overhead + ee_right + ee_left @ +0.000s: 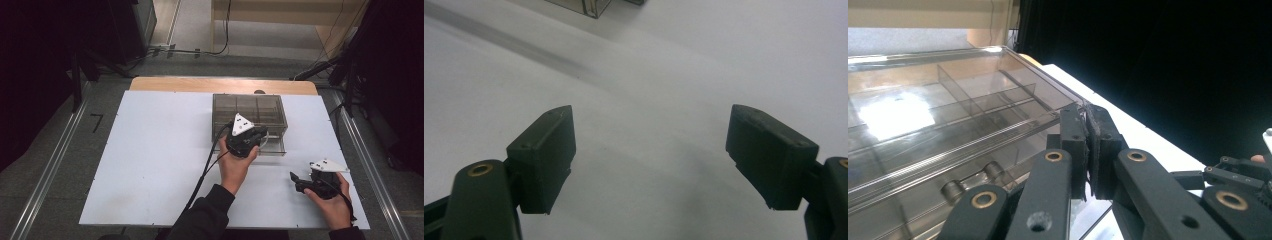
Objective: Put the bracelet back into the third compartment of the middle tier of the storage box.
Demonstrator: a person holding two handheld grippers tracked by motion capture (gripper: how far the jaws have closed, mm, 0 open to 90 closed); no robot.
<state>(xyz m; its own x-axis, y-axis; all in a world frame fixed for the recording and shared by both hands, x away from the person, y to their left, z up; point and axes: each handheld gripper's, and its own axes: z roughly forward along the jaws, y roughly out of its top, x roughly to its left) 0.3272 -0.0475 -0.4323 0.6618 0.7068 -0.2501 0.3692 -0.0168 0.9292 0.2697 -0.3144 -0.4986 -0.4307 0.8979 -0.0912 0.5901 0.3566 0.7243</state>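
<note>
Spanning most of the high view, a white table top on a wooden table, bare at left. Centre, toward the far edge: one clear plastic organiser box, smoke-tinted, its inside split by dividers into compartments; lid down, hinge knuckles visible in the left gripper view. At the box's near side: left gripper, held in the left hand, a black cable trailing toward the near edge. Its jaws are pressed together on the thin near-right corner edge of the lid. Right, near edge, well apart from the box: right gripper in the right hand, jaws spread wide over bare table, holding nothing.
</note>
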